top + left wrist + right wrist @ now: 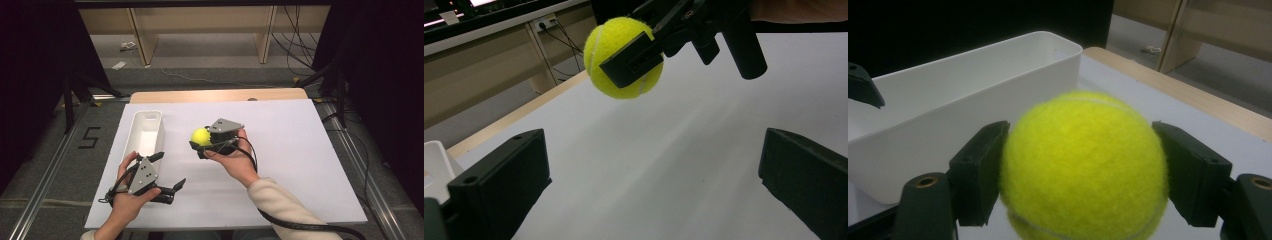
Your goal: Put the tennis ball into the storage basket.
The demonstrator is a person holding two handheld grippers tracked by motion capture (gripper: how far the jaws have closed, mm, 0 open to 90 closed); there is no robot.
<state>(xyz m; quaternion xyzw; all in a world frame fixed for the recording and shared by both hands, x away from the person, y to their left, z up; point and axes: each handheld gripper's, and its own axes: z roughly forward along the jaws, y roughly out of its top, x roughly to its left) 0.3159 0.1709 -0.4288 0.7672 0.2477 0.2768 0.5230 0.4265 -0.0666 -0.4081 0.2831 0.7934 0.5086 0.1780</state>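
Right claw (1083, 165) gripping tennis ball (1083, 165) (aloft), white table (300, 150)

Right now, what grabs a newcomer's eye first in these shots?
The yellow tennis ball, clamped between the jaws of the right tool and held clear above the white table. Next, the long white bin at the table's left side, just beyond the ball. The left tool waits open nearer the person, holding nothing.

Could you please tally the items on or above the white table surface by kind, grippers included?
Tennis ball: 1
White bin: 1
Grippers: 2, left gripper and right gripper
Total: 4
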